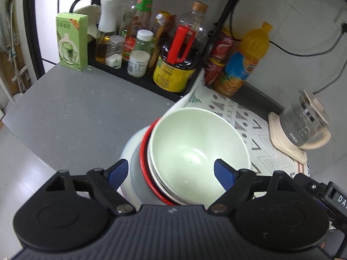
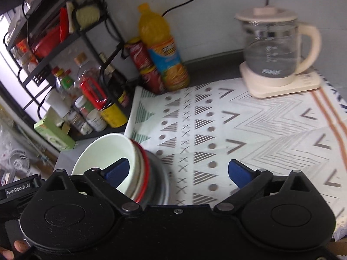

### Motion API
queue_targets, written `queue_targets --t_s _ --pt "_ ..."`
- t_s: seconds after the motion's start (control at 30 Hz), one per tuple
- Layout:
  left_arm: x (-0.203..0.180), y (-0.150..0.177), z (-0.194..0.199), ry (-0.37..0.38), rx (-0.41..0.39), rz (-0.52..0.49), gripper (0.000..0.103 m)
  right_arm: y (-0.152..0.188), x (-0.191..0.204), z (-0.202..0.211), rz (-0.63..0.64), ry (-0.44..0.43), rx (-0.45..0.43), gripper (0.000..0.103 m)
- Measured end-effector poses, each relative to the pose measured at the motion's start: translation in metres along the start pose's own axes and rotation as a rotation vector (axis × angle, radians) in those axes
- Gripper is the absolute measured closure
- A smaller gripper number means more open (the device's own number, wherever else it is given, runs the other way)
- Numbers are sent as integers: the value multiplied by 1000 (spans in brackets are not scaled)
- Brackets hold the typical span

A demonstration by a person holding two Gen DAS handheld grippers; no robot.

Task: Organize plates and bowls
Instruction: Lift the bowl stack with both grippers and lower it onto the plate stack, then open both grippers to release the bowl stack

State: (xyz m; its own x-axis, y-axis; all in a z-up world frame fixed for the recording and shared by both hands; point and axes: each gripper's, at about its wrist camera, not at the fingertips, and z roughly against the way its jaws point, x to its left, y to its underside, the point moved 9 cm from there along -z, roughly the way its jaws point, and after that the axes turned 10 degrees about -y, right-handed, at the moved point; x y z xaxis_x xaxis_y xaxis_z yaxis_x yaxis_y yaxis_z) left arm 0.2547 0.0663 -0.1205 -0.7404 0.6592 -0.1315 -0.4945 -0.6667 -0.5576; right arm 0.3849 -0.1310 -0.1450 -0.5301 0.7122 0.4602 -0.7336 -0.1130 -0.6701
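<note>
The glass kettle (image 1: 308, 125) is motion-blurred, and the lower stacked bowls (image 2: 151, 177) hide behind the gripper body.

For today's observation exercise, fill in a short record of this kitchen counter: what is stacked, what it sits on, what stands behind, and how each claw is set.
stack: pale green bowl on top, nested in a red-rimmed bowl and a white dish
surface: grey counter, beside a patterned cloth
behind: rack of bottles, orange drink bottle, green box
far side: glass kettle on the cloth
left claw: open, around the stack, not pressing
right claw: open, holding nothing
</note>
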Motion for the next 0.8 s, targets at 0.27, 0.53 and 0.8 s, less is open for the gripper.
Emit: queue_targets --t_s 0.27,0.53,0.8 --pt "-23 4 17 57 -25 -67 18 2 -14 43 10 69 -93 2" --pt "-35 9 34 130 -41 -157 10 8 -22 80 1 163 -140 2" --pt "-21 13 62 223 -60 -288 0 32 -8 114 -59 242 -217 2"
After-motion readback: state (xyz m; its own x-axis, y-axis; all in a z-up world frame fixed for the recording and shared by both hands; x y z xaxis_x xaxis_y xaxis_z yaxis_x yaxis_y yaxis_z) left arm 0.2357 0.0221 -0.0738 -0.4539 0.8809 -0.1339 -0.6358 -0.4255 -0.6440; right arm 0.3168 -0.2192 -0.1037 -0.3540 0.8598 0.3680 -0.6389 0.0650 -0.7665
